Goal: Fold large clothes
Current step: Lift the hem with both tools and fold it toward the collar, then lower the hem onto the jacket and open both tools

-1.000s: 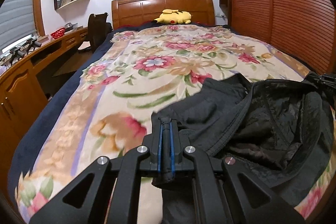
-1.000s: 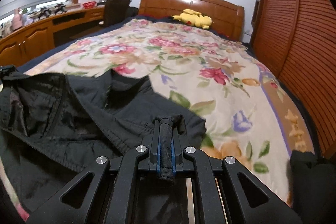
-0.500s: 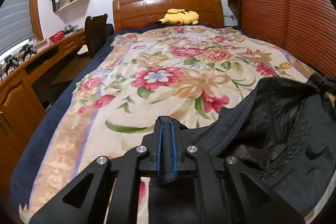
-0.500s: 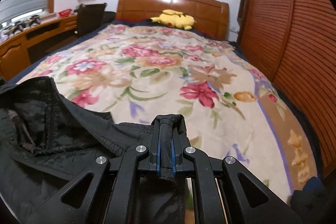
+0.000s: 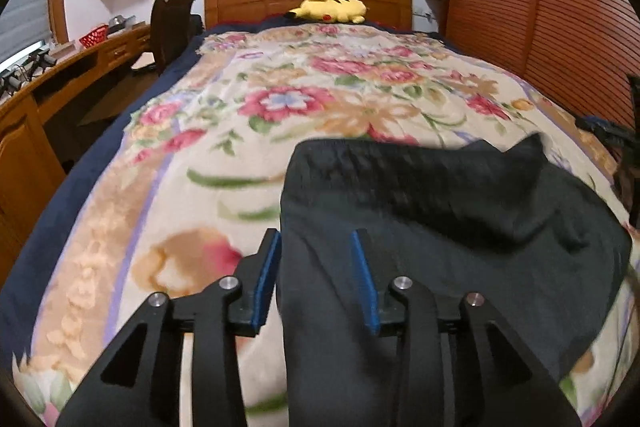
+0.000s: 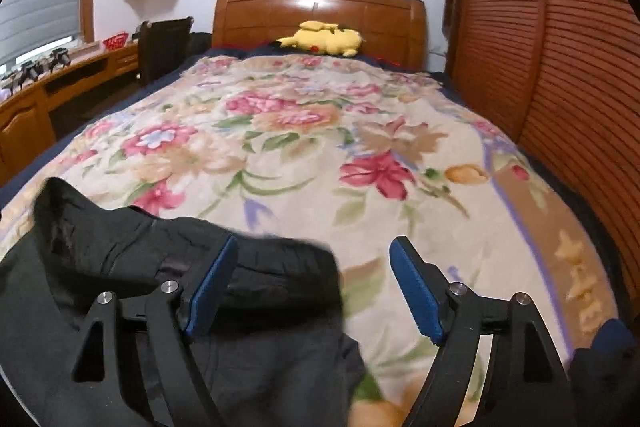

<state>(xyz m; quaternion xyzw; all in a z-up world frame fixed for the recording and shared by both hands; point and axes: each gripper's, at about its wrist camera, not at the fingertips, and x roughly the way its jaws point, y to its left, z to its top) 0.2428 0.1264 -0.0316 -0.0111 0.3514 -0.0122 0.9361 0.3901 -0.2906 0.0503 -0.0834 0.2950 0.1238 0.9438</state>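
- We have the black garment (image 5: 460,227) lying on the floral blanket (image 5: 248,131) at the near end of the bed (image 6: 316,15), well apart from the yellow plush toy (image 5: 328,7) by the headboard.
- Our left gripper (image 5: 316,247) has just been opening; its 2 blue pads stand apart with the garment's left edge lying between them, and neither pad presses on the cloth.
- Our right gripper (image 6: 312,251) has just been opening too, and its jaws now stand wide. The garment's right corner sits between them, close to the left pad, with bare blanket showing by the right pad. Nothing is pinched.
- So we judge 1 fold as laid down: the far edge of the cloth forms a doubled, fairly straight band across the blanket, and both grippers have let go of it.
- What is left, as we read it: the bundle looks wide and lumpy, with a peak sticking up on its right side in the left wrist view, so we expect at least 1 more fold and some smoothing.
- Both views are blurred near the cloth, so we cannot tell what kind of garment it is.
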